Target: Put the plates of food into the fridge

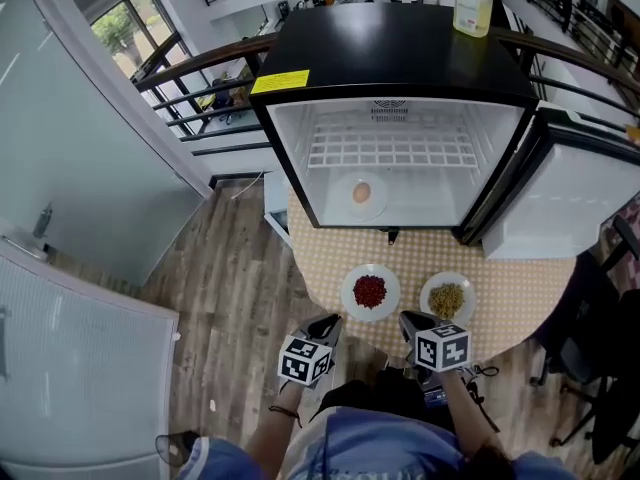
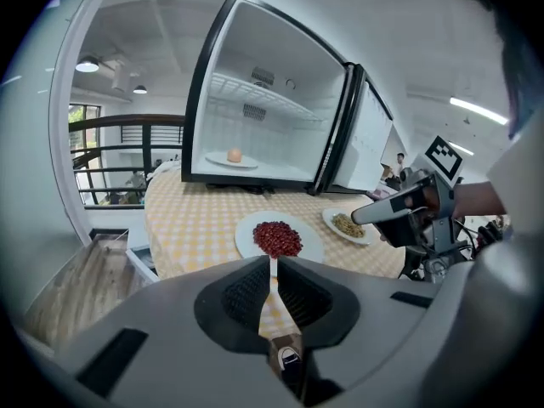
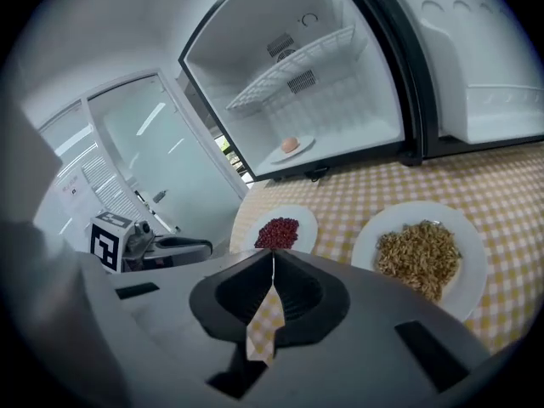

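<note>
A white plate of red beans (image 1: pixel 370 292) (image 2: pixel 278 237) (image 3: pixel 277 231) and a white plate of tan grains (image 1: pixel 447 299) (image 2: pixel 347 224) (image 3: pixel 418 253) lie side by side on the checked table (image 1: pixel 500 278), in front of the open black fridge (image 1: pixel 392 158). A third plate with an orange item (image 1: pixel 361 195) (image 2: pixel 232 158) (image 3: pixel 290 147) rests on the fridge floor. My left gripper (image 1: pixel 327 325) (image 2: pixel 273 266) hovers shut and empty near the table's front edge, just short of the bean plate. My right gripper (image 1: pixel 413 322) (image 3: pixel 272 260) is shut and empty too, close before the grain plate.
The fridge door (image 1: pixel 565 193) hangs open to the right. A wire shelf (image 1: pixel 392 149) spans the upper fridge. A bottle (image 1: pixel 474 0) stands on the fridge top. Wooden floor (image 1: pixel 225 298) lies left of the table, with a railing (image 1: pixel 190 78) behind and a black chair (image 1: pixel 600 368) at right.
</note>
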`<state>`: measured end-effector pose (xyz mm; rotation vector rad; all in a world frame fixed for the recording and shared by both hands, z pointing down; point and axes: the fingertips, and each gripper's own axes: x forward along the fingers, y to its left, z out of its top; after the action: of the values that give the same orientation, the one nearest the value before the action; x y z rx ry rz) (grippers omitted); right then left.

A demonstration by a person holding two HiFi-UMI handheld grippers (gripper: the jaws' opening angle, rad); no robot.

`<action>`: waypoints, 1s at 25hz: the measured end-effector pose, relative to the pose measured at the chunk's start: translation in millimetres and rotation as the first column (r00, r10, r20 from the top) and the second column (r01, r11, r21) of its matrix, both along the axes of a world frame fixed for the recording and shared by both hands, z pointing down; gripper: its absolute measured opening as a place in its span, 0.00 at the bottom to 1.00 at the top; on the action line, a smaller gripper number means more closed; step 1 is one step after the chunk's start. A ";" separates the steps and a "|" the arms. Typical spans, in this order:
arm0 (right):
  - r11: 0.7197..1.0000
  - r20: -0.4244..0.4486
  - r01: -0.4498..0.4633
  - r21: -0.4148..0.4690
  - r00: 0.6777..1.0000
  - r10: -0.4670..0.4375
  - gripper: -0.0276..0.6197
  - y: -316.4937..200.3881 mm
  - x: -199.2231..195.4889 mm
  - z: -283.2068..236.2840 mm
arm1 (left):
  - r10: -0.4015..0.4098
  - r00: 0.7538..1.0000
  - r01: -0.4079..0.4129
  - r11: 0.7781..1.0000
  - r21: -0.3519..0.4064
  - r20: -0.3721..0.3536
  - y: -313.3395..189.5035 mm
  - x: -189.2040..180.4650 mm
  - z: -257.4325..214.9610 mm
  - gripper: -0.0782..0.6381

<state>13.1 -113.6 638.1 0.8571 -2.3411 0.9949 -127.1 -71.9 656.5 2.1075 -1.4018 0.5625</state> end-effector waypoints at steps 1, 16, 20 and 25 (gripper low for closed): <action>1.000 -0.007 0.012 -0.008 1.000 -0.012 0.07 -2.7 -1.8 6.6 | -0.011 1.000 0.011 1.000 -0.013 -0.013 -3.0 -1.5 5.5 0.14; 0.960 0.037 -0.128 -0.248 0.989 0.141 0.23 -22.8 -4.2 47.4 | -0.039 0.989 0.011 0.981 -0.192 -0.141 -47.6 -9.2 39.1 0.31; 0.945 0.031 -0.175 -0.275 0.981 0.191 0.23 -24.9 -5.2 53.7 | -0.010 0.989 -0.025 0.973 -0.231 -0.147 -49.6 -7.7 48.8 0.31; 0.929 0.020 -0.217 -0.299 0.972 0.234 0.23 -23.3 -9.4 62.3 | 0.000 0.988 -0.035 0.973 -0.227 -0.153 -51.0 -9.9 51.9 0.31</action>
<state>3.7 -137.0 700.3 1.0020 -2.0939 1.4378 -137.0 -122.9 708.4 1.9366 -1.1752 0.5307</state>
